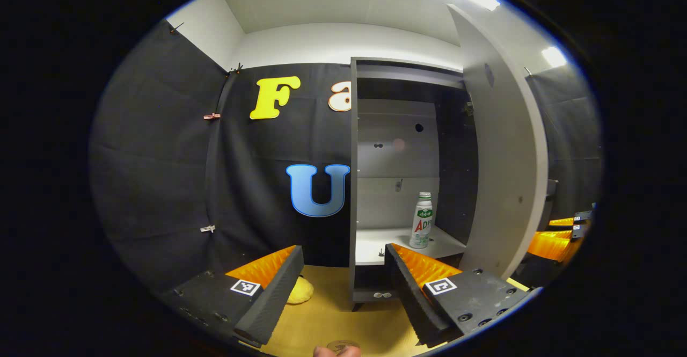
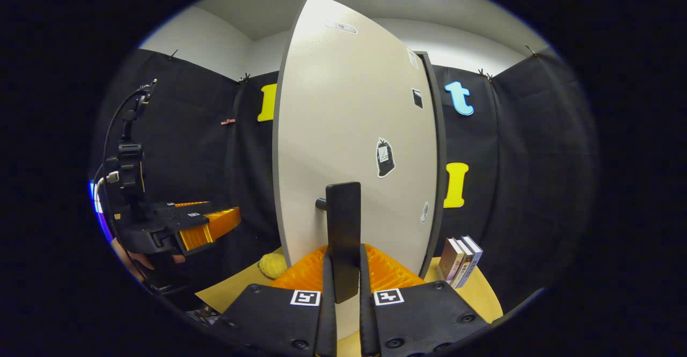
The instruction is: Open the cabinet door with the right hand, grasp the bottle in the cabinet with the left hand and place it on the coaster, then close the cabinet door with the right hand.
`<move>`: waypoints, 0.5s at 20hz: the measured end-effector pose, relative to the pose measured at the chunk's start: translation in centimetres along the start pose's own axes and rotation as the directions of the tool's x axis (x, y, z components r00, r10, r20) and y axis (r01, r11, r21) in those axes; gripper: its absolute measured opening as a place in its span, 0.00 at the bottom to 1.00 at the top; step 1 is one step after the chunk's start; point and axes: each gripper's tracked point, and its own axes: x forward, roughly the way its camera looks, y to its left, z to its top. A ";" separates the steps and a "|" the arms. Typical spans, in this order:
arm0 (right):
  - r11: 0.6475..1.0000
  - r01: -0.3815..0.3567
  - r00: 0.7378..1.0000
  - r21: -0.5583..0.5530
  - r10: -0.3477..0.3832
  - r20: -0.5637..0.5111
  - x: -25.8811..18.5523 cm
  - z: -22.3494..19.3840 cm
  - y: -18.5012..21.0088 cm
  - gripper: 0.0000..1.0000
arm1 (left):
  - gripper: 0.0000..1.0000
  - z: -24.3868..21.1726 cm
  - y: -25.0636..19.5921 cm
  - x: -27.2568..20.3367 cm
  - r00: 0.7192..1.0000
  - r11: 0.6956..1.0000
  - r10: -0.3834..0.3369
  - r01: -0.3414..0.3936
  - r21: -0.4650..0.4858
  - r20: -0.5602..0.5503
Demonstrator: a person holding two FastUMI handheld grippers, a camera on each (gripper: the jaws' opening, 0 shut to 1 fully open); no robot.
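Nearest to me in the right gripper view, my right claw is clamped on the dark upright door handle, both fingers pressed flat against its sides. The handle stands off the pale face of the cabinet door on a short peg, and the door is swung well out from the cabinet. Just past the door's foot a small yellow lump lies on the wooden worktop, and to the right a few books stand upright, leaning together near the booth wall. Off to the left in this view, the left claw hovers above the worktop edge with a hand under its body.

In the left gripper view, my left claw stands wide apart with nothing between its fingers, aimed at the open cabinet. A fingertip shows at the bottom edge, just in front of a round coaster, which is partly cut off. Farther in, the bottle stands upright on the white lower shelf, toward its right side, well apart from the claw. The open door rises just right of it, with the right claw's fingers showing past its edge.
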 end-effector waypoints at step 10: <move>0.982 0.187 0.982 0.008 -0.187 0.016 -4.2 0.5 -6.4 0.22 | 0.96 0.1 -4.0 1.1 0.996 0.996 -0.090 0.090 -0.001 -0.007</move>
